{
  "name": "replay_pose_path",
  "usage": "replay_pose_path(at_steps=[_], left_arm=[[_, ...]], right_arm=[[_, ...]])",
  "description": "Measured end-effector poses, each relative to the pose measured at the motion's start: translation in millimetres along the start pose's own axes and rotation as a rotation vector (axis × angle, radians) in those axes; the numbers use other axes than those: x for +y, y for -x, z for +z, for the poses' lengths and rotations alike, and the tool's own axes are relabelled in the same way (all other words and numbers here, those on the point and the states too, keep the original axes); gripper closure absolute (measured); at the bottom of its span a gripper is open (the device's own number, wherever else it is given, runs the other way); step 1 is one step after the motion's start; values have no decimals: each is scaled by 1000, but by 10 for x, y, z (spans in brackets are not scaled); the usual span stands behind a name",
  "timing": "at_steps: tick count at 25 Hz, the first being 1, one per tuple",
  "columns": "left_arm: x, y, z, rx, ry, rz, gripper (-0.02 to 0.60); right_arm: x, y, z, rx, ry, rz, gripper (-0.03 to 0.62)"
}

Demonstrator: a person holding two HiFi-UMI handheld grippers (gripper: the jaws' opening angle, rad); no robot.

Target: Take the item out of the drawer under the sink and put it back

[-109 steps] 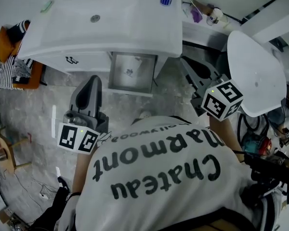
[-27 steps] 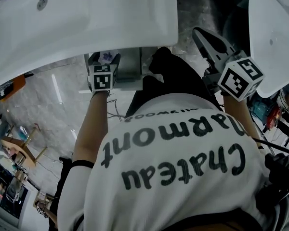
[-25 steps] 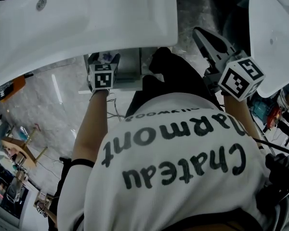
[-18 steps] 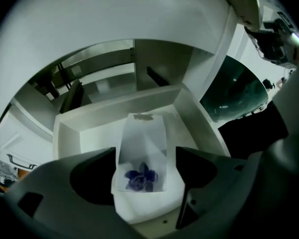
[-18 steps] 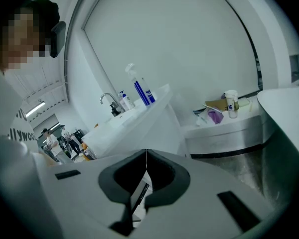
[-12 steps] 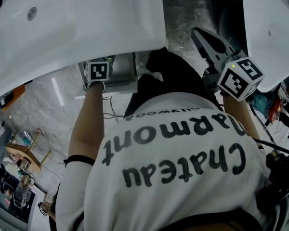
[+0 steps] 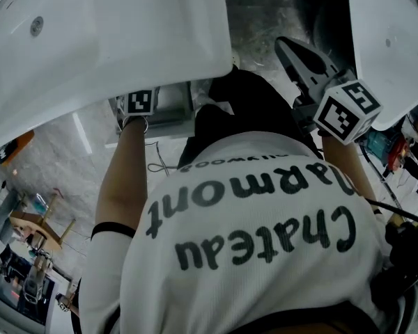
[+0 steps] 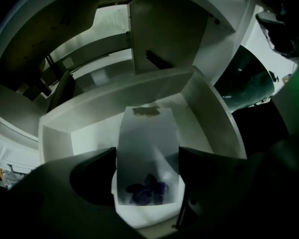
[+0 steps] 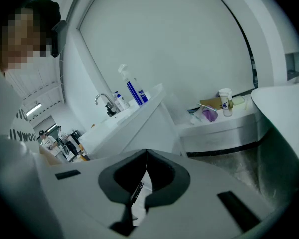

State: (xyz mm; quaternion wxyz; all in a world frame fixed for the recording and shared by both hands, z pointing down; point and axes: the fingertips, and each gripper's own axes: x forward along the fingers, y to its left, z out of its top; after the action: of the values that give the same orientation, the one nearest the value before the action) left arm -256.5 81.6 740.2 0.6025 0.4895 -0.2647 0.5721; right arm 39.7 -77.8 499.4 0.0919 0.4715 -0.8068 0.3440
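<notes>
The drawer [image 8: 209, 114] under the sink stands pulled out, and a flat white packet [image 8: 148, 143] with a dark purple flower print lies on its floor. My left gripper [image 8: 147, 185] points down into the drawer with one jaw on each side of the packet's near end. Its jaws have just been opening and now stand wide, not pressing on the packet. In the head view only its marker cube [image 7: 140, 101] shows, at the sink's [image 7: 111, 33] front edge. My right gripper [image 7: 287, 47] hangs shut and empty to the right, over the dark floor.
The open cabinet space [image 8: 162, 39] shows behind the drawer. A white rounded fixture [image 7: 390, 40] stands at the right. On the sink top are a spray bottle [image 9: 131, 86] and a faucet [image 9: 103, 101]. A ledge [image 9: 224, 118] to the right carries small bottles.
The left gripper has moved forward and tipped down into the drawer, so its cube now sits at the sink's edge. The right gripper has stayed where it was.
</notes>
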Motion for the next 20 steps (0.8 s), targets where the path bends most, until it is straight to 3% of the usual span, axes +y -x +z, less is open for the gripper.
replay_pose_path(at_steps=[2,3,4,7,8,10,20], left_arm=[[100,13,-92,41,17,31,229],[121,44,-27,8,-3,44,228],[150,115,170,-87,-64,74,229],[399,483,1182,-563,-400,298,229],[448,552,1348,-647,-460,343,229],[459,589,1386,-691,-482,354,229],[381,557,1339,-758,-478,330,249]], right_arm=[[-10,1,-3,-2,0,-2,582],[-9,-1,-3,-3,1,-2,582],[-5,-3,-1,-3,4,-1,582],[14,-19,4,-1,13,3,582],[18,-22,5,0,15,4,582],[19,-13,10,1,19,3,582],[54,-66,1,6,50,15,582]])
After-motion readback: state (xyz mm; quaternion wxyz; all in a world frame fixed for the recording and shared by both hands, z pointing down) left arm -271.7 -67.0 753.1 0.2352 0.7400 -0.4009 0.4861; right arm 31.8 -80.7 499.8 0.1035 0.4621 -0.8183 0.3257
